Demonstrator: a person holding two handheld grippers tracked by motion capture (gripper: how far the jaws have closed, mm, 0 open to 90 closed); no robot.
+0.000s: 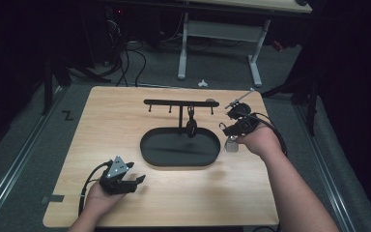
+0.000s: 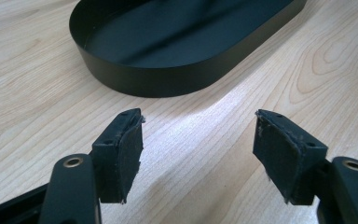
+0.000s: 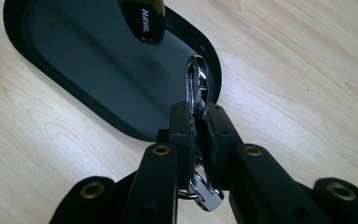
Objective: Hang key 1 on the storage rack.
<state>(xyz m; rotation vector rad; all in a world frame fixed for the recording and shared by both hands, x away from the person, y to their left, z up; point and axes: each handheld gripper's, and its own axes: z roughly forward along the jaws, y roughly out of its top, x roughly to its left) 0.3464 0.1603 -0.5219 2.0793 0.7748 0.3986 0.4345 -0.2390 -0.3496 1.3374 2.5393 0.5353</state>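
One chrome clip (image 3: 196, 88) is pinched tight in the right gripper (image 3: 196, 119), just beside the tray's (image 3: 42, 70) right end. Hanging it is likely the step; lifting to the hook rack (image 1: 178, 102) behind the tray comes next. Left gripper (image 2: 198, 149) is held wide open, empty, near the tray's front.

A pale wooden table (image 1: 125, 111) carries a black oval tray (image 1: 147, 145) with a hook stand (image 1: 178, 102).
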